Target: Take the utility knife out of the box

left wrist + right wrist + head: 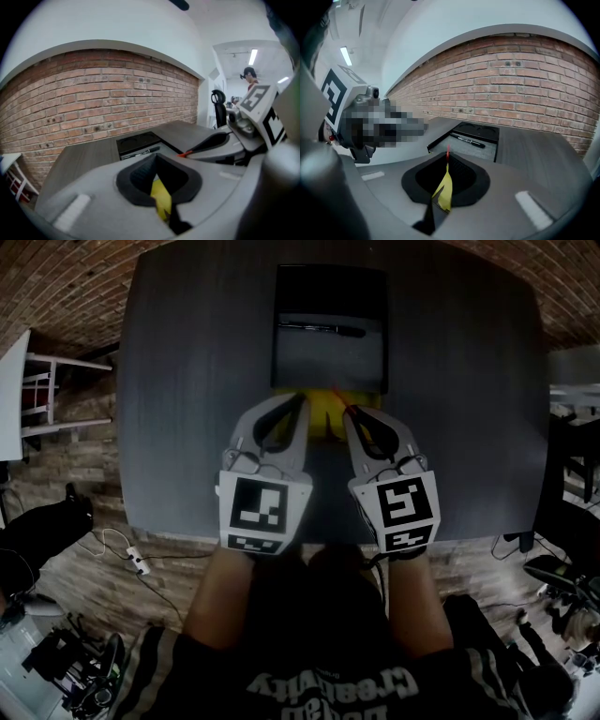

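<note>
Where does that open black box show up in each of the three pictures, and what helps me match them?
Head view: the box sits at top centre.
Left gripper view: the box is in the middle, slightly left.
Right gripper view: the box is in the middle, slightly right.
Shared landmark: the slim black pen-like stick lying inside it.
</note>
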